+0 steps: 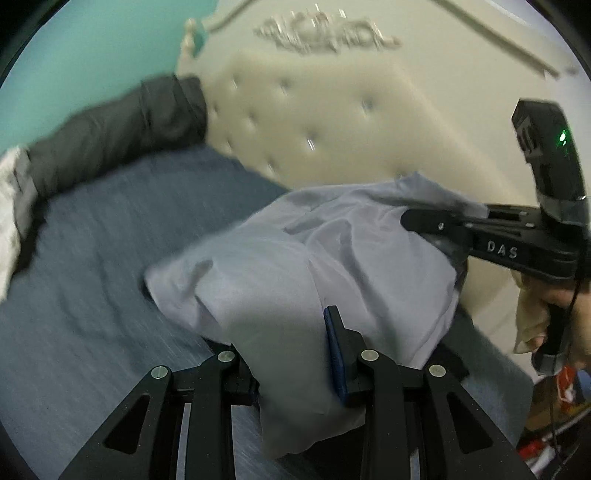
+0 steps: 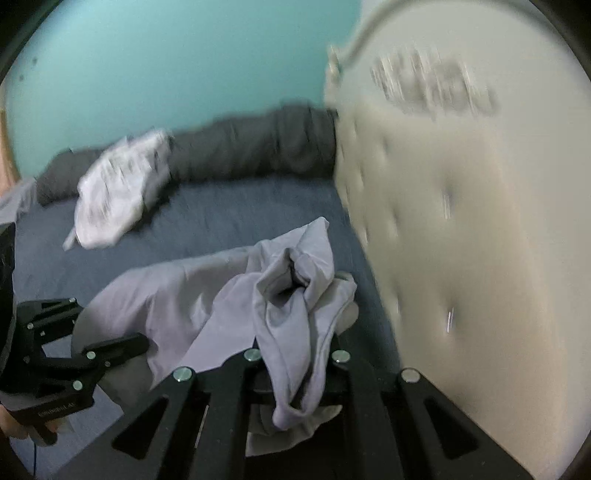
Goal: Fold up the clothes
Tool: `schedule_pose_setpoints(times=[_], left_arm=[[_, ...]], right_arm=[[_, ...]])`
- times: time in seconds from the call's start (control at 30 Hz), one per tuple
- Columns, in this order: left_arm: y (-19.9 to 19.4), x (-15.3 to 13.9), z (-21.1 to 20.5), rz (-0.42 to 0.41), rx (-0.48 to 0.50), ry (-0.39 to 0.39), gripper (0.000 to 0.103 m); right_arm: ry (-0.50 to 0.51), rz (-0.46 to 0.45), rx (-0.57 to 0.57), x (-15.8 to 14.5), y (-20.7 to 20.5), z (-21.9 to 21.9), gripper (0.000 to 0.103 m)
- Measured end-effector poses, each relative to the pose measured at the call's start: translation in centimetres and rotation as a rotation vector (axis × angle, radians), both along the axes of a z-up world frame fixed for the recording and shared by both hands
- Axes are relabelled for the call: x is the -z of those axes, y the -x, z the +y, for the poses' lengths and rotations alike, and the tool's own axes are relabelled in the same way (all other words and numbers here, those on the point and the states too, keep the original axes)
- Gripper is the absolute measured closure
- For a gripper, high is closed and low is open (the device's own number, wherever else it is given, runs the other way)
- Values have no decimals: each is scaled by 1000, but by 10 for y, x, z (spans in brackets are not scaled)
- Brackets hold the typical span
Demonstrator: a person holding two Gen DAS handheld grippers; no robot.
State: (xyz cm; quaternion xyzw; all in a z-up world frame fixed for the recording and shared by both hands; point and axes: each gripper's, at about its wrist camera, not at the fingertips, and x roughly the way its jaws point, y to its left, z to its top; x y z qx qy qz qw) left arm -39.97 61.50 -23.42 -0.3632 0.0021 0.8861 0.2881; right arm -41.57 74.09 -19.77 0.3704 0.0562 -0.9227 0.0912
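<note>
Pinched lavender cloth fills both sets of jaws: the left gripper (image 1: 291, 354) and right gripper (image 2: 295, 373) each clamp the pale garment (image 2: 207, 295), lifted off the blue bed (image 2: 207, 218) beside its headboard edge. Likely mid-fold; whether spreading or doubling over, motion blur hides it.

Pale lilac-grey garment (image 1: 295, 258), plain, no print — it sits on a dark blue bedsheet (image 1: 92, 258) with a fine heathered weave. Behind, a charcoal grey bolster (image 2: 251, 147), and a white cloth (image 2: 114, 192) flecked with faint grey markings. Cream tufted headboard (image 1: 332, 122), silvery ornament (image 1: 325, 33) on top — turquoise wall (image 2: 166, 55) beyond. Both grippers matte black, the left gripper (image 1: 291, 354) showing a blue pad (image 1: 334, 362).
</note>
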Motion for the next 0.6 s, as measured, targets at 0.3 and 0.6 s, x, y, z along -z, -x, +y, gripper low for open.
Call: schedule_pose_setpoints(times=[0.3,0.6], left_arm=[[-24,30,-5,-118,-1,-51,71],[-40,49,-4,-200,40,-71,70]], right_arm=[[126,-109,58,56,-44,42,96],[179,-150,45,58,-71,50,96]])
